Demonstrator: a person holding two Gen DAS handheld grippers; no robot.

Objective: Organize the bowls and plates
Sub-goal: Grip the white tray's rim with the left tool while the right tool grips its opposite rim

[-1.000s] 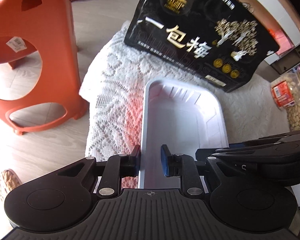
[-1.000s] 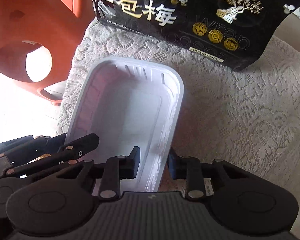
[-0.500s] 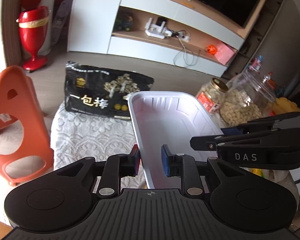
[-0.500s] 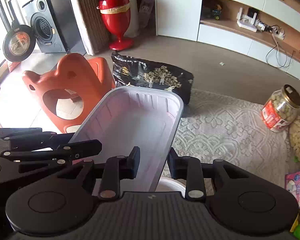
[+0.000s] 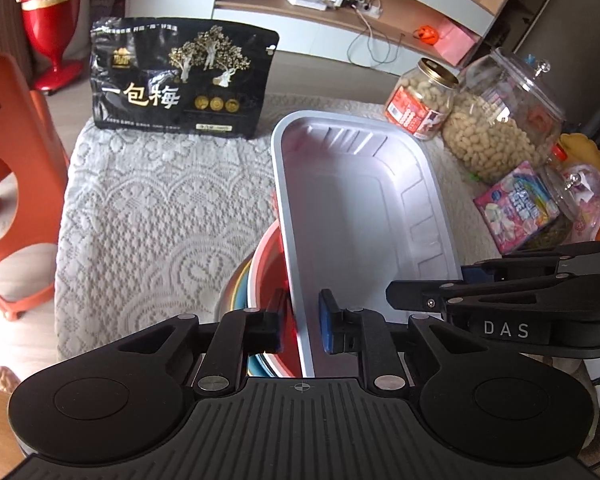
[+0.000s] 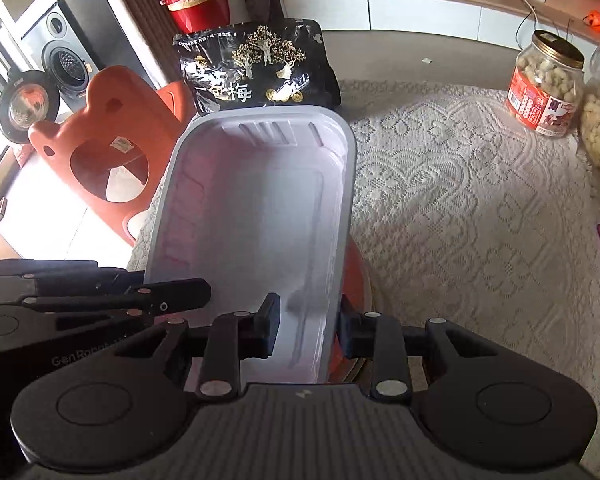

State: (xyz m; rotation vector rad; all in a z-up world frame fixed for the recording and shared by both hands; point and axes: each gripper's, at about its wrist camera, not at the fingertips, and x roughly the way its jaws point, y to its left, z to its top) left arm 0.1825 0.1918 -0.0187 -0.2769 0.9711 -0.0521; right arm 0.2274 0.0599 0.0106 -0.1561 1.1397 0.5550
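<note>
White tray (image 5: 360, 208), carried by both grippers over a stack of bowls at the lower centre of the frame.

I have the left gripper (image 5: 300, 326) astride the tray's left rim, its jaws closing on that thin wall, while the right gripper (image 6: 306, 330) is clenched on the opposite rim. The tray hangs above the red bowl (image 5: 272, 280) on the lace-covered bench (image 5: 160, 208). It looks to me like light, thin moulded plastic, likely to flex and slip if pinched at one point, so I judge the two long rims, gripped opposite each other, the safest hold.
</note>
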